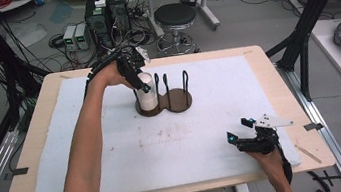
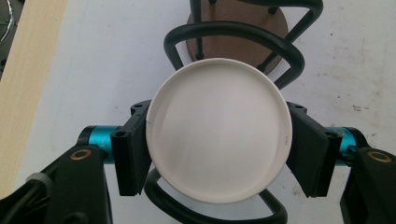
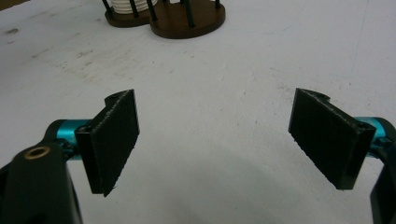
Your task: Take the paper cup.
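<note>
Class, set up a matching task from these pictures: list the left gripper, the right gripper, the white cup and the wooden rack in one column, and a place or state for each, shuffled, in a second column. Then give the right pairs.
Column one:
1. left gripper
2. right gripper
3. white cup
4. wooden rack

Column two:
A. brown base with black wire loops
B. jaws wide apart over bare white mat
C. stands in the rack's left end
D. jaws pressed on the cup's sides

Pairs: 1-D, 2-B, 3-C, 4-A
</note>
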Motion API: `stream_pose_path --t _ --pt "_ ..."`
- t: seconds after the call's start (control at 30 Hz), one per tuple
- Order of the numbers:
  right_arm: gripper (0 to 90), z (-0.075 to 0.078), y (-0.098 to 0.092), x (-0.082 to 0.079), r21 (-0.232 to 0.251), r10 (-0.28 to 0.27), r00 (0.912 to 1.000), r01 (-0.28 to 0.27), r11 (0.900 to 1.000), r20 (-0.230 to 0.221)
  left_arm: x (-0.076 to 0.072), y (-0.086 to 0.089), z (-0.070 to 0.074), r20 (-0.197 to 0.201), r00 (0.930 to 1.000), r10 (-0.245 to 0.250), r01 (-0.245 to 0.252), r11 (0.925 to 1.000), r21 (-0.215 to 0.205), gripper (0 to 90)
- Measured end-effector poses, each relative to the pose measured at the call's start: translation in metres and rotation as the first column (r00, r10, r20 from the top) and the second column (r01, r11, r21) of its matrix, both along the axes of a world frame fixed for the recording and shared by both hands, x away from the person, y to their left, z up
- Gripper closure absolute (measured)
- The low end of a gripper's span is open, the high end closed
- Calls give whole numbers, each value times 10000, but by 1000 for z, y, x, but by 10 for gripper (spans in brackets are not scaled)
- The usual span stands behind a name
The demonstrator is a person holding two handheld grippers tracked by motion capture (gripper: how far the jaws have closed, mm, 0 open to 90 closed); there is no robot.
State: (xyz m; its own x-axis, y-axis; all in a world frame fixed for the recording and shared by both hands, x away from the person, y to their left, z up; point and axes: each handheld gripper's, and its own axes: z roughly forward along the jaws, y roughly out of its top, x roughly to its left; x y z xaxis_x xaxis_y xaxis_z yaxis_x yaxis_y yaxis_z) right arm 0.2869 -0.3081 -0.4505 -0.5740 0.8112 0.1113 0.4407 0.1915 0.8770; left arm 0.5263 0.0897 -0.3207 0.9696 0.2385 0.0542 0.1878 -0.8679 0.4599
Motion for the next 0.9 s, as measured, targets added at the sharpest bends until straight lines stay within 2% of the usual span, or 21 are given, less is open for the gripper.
stream_pose_path --t 0.37,0.9 --pt "165 0 0 0 -20 9 10000 -9 10000 -3 -1 4 6 -15 9999 160 -161 9996 -215 326" --pt "165 0 0 0 -25 -18 10000 18 10000 -11 -6 11 26 151 9989 439 -430 9975 -569 337"
